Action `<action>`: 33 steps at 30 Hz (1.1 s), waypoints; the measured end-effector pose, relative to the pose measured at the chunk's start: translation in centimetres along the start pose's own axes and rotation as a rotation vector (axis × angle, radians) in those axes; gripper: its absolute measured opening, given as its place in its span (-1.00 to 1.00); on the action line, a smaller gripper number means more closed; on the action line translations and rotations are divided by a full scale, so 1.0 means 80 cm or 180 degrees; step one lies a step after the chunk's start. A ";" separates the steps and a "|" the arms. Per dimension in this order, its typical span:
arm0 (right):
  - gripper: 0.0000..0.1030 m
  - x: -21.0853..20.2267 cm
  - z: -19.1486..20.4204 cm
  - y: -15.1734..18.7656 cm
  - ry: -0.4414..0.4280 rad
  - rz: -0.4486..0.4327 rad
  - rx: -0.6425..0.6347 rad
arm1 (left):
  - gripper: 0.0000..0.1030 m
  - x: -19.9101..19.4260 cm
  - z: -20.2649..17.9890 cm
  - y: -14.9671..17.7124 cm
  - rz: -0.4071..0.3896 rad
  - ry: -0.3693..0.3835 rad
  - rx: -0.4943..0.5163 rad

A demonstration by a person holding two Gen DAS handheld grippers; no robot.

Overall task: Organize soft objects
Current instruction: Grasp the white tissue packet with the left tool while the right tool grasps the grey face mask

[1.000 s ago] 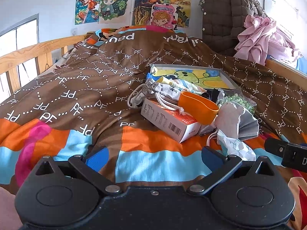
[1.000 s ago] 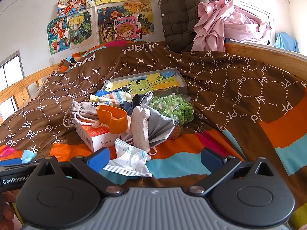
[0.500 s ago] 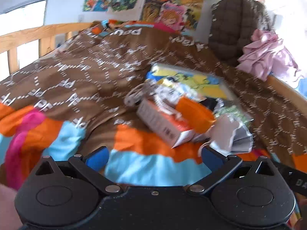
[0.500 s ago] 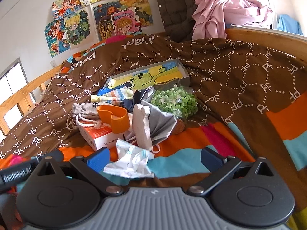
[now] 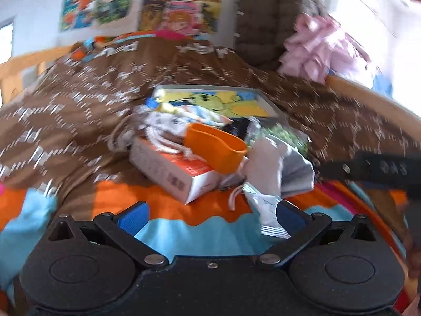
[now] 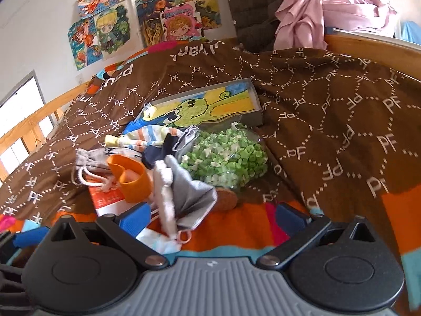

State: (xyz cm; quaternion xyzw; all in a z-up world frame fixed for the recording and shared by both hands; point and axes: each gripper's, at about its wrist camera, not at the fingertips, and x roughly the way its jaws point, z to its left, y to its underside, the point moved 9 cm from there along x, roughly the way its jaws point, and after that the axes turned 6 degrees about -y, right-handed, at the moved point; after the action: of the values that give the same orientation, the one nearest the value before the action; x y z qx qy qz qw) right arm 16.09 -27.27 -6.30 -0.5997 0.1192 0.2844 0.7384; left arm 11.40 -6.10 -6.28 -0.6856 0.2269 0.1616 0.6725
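Observation:
A heap of soft things lies on the bed: a grey folded cloth (image 6: 189,197), a grey drawstring pouch (image 6: 90,158), a striped sock (image 6: 147,137), a dark sock (image 6: 155,155) and a white packet (image 5: 265,210). An orange band (image 6: 131,181) rests on a white and orange carton (image 5: 173,173). A clear bag of green bits (image 6: 226,158) lies beside the cloth. My left gripper (image 5: 210,216) is open, just short of the carton. My right gripper (image 6: 213,216) is open, with the grey cloth between its fingers, untouched.
A flat box with a cartoon picture (image 6: 208,105) lies behind the heap on the brown quilt (image 6: 329,121). Wooden bed rails (image 6: 31,129) run along both sides. A brown jacket (image 5: 265,26) and pink clothes (image 6: 329,8) hang at the back right.
Both grippers have moved forward toward the heap, which now looks larger. The left view is blurred by motion. Both stay open.

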 end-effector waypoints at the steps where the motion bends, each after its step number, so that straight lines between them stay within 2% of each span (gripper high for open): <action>1: 0.99 0.004 -0.004 -0.001 -0.0005 0.0002 -0.0016 | 0.99 0.002 -0.005 0.000 -0.0014 0.0011 0.0067; 4: 0.99 0.018 -0.014 -0.001 -0.0068 0.0052 -0.0012 | 0.99 0.011 -0.017 -0.003 -0.0030 0.0246 0.0010; 7: 0.96 0.029 -0.020 -0.002 -0.0149 0.0089 0.0022 | 0.99 0.030 -0.028 -0.002 0.0076 0.0380 -0.0043; 9: 0.82 0.036 -0.021 -0.002 -0.0187 0.0134 0.0025 | 0.99 0.042 -0.037 -0.002 0.0120 0.0438 -0.0013; 13: 0.67 0.051 -0.017 0.004 -0.0265 0.0264 0.0011 | 0.99 0.055 -0.052 0.005 0.0184 0.0624 -0.0016; 16: 0.52 0.058 -0.011 0.007 -0.0311 0.0287 -0.0035 | 0.99 0.062 -0.057 0.011 0.0258 0.0747 -0.0040; 26: -0.18 0.067 -0.010 0.009 -0.0383 0.0278 0.0094 | 0.97 0.080 -0.050 0.020 0.0413 0.0824 -0.0334; 29: -0.29 0.068 -0.005 0.010 -0.0465 0.0285 0.0124 | 0.87 0.081 -0.053 0.023 0.0434 0.0894 -0.0317; 33: -0.65 0.074 -0.001 0.012 -0.0485 0.0328 0.0135 | 0.62 0.082 -0.061 0.029 0.0513 0.1029 -0.0305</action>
State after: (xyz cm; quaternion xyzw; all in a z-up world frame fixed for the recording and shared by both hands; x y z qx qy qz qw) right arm 20.32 -25.62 -10.16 -0.5537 0.0993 0.3643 0.7422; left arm 15.29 -11.56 -11.49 -0.7135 0.3783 0.1133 0.5787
